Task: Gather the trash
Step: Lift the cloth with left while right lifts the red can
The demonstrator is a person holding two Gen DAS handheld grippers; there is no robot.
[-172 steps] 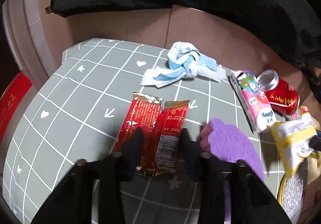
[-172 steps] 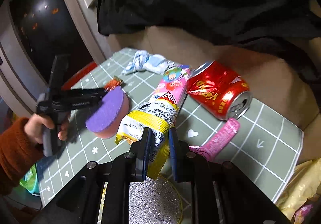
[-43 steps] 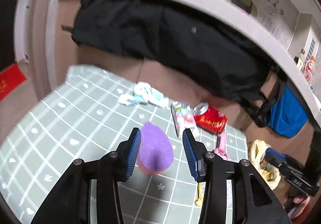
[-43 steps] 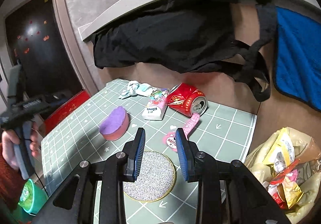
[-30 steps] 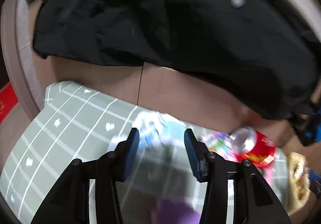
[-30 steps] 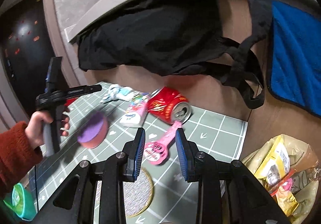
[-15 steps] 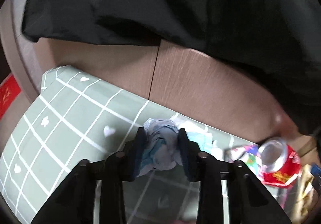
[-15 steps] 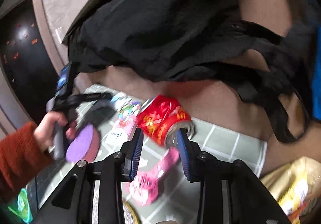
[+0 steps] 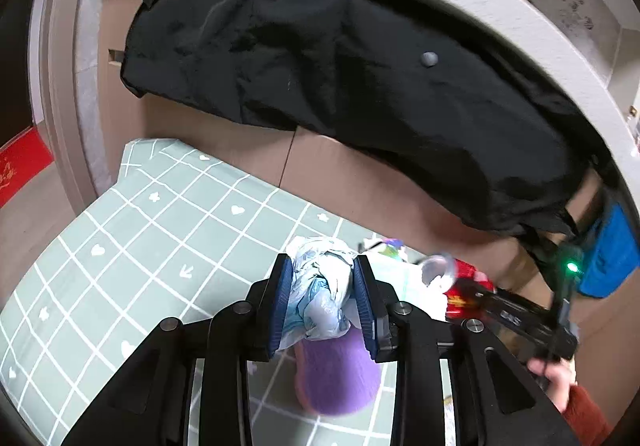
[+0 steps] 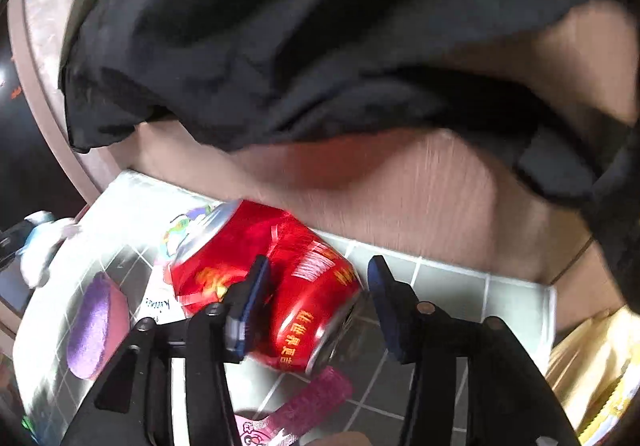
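Left wrist view gives me the green gridded table (image 9: 168, 214) with a black garment (image 9: 340, 62) draped over the brown panel behind it, and one purple sponge (image 9: 336, 378) lying just below my left claw (image 9: 322, 296). That claw is clamped on one crumpled blue-and-white wad of tissue (image 9: 320, 294), both blue pads pressing its sides, the wad lifted off the table surface. To the right I see a hand (image 9: 554, 374) in a rust-red sleeve holding the other tool, and beside it the red can's silver end. In the right wrist view, my right claw (image 10: 314, 298) has its jaws opening around one dented red can (image 10: 276, 278) that lies on its side on the table; the left pad sits against the can's body, the right pad stands clear of its rim, so nothing is gripped. One pink wrapper (image 10: 304, 406) lies just under the can, one white-and-pink packet (image 10: 176, 246) is partly hidden behind it, and a yellow bag (image 10: 592, 366) sits off the table's right edge.
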